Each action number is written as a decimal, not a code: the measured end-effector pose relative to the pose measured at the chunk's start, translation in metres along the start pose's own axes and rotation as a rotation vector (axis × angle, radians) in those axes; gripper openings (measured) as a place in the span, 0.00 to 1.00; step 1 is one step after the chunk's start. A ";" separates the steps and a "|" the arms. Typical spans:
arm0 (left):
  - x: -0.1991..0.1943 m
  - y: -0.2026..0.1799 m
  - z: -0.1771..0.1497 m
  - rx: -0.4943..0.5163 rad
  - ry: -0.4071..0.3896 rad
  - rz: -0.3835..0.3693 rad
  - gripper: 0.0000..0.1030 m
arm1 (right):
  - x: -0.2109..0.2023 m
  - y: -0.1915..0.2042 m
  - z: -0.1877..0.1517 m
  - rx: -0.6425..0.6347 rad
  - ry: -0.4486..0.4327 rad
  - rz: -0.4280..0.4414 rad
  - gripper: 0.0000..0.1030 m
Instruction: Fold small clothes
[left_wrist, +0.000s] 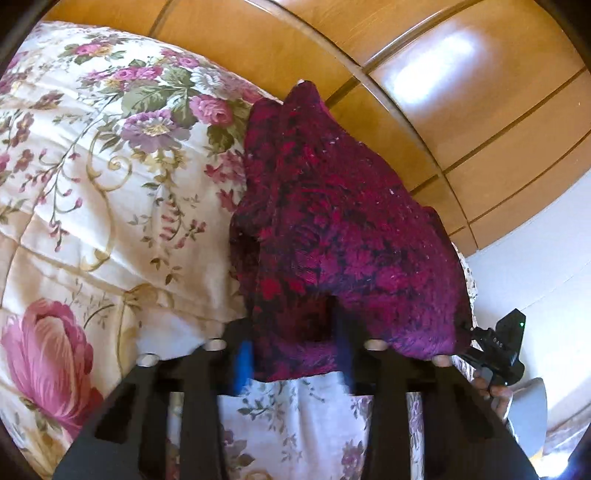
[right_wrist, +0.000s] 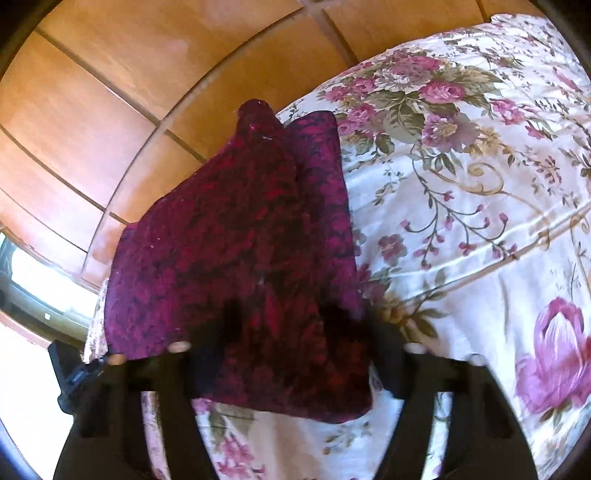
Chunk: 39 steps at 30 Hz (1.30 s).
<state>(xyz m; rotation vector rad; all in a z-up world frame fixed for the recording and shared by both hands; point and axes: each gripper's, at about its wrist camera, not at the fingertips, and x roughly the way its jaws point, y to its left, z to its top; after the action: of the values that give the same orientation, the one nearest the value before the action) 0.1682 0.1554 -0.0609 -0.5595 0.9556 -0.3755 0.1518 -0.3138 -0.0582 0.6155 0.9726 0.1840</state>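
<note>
A fuzzy magenta-and-dark-red small garment (left_wrist: 332, 236) is held up above a floral bedspread (left_wrist: 92, 184). My left gripper (left_wrist: 291, 332) is shut on the garment's near edge, its black fingers partly buried in the fabric. In the right wrist view the same garment (right_wrist: 229, 251) hangs in folds in front of me, and my right gripper (right_wrist: 280, 325) is shut on its near edge. The other gripper's body shows at the edge of each view, close beside the cloth. The garment's far end points away toward the wardrobe.
A wooden wardrobe with panel doors (left_wrist: 461, 92) stands behind the bed and also shows in the right wrist view (right_wrist: 110, 92). The floral bedspread (right_wrist: 480, 184) spreads to the side and below. A bright window (right_wrist: 33, 280) is at the left.
</note>
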 end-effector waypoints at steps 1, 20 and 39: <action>0.001 -0.002 0.003 0.008 -0.004 0.009 0.21 | -0.004 0.004 0.000 -0.016 -0.008 -0.004 0.33; -0.104 -0.040 -0.088 0.172 0.012 0.138 0.31 | -0.095 0.007 -0.093 -0.123 0.098 -0.023 0.37; -0.061 -0.080 0.020 0.359 -0.212 0.577 0.54 | -0.042 0.050 0.034 -0.176 -0.051 -0.179 0.78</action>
<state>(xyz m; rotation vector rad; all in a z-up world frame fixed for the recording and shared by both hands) 0.1480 0.1297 0.0367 0.0161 0.7789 0.0364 0.1619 -0.3047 0.0142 0.3679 0.9454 0.0926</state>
